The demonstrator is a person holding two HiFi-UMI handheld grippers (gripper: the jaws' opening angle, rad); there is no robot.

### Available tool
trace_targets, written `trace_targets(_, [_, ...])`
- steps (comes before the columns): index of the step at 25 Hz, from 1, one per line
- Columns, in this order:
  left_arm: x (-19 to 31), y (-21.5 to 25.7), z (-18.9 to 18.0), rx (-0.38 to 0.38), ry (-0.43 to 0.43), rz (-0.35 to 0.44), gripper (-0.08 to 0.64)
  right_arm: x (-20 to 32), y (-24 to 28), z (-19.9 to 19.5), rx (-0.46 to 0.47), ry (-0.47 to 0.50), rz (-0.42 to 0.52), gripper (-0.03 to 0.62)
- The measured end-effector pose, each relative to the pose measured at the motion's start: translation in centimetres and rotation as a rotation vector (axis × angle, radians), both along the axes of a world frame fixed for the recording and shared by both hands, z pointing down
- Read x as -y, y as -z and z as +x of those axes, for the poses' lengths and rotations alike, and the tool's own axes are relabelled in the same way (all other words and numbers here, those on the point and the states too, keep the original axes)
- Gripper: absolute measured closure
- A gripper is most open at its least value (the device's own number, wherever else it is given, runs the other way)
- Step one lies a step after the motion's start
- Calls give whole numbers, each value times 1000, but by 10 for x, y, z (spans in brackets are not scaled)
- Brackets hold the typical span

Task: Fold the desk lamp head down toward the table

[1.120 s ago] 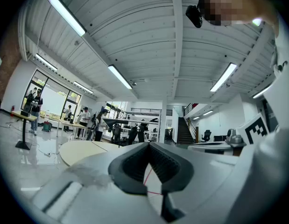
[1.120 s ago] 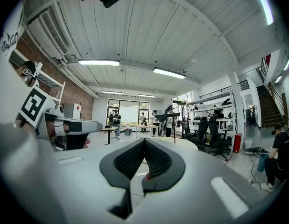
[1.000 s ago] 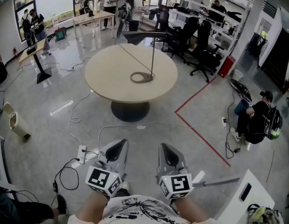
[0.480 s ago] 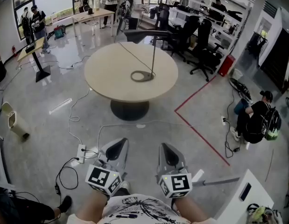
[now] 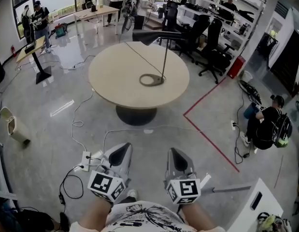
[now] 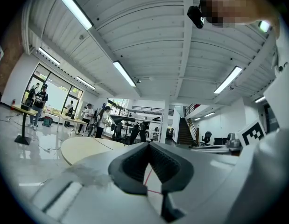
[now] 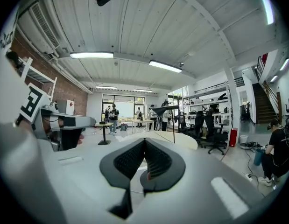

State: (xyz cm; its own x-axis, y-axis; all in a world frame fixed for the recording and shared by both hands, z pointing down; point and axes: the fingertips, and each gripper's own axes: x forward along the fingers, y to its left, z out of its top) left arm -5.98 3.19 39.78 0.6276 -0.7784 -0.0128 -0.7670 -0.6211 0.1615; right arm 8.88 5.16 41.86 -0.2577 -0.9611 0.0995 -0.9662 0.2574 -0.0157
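Note:
A black desk lamp (image 5: 163,57) stands upright on the round beige table (image 5: 115,76). Its ring base (image 5: 151,79) rests on the tabletop, a thin pole rises from it, and the flat lamp head (image 5: 156,36) stretches level to the left. A thin cable (image 5: 137,54) runs from the base across the table. My left gripper (image 5: 123,149) and right gripper (image 5: 175,151) are held low near my body, far short of the table, both shut and empty. The lamp head (image 7: 165,108) shows small past the right gripper (image 7: 144,140), and faintly, as a lamp head (image 6: 123,118), beyond the left gripper (image 6: 149,143).
Black office chairs (image 5: 209,42) crowd behind the table on the right. A red tape line (image 5: 207,137) crosses the floor. A person (image 5: 267,124) crouches at the right. A power strip (image 5: 85,159) with cables lies on the floor at the left, and a white desk corner (image 5: 253,204) juts in at bottom right.
The table and lamp sit slightly lower and further right in the head view, so the camera has shifted a little. Both grippers stay shut in the same place.

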Motion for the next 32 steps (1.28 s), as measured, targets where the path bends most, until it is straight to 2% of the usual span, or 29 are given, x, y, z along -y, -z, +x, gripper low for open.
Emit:
trace_targets(12, [58,-16,-32,13,3,-28,554,59,-14,-24,-16,-17,-29,584])
trace_targets(19, [109,-22,-10,34,19,-30,554,121,-15,-9,3,12,-20,584])
trace_targets(32, [251,0,27,12,148,17,554,271,4,44,-10,107,16,584])
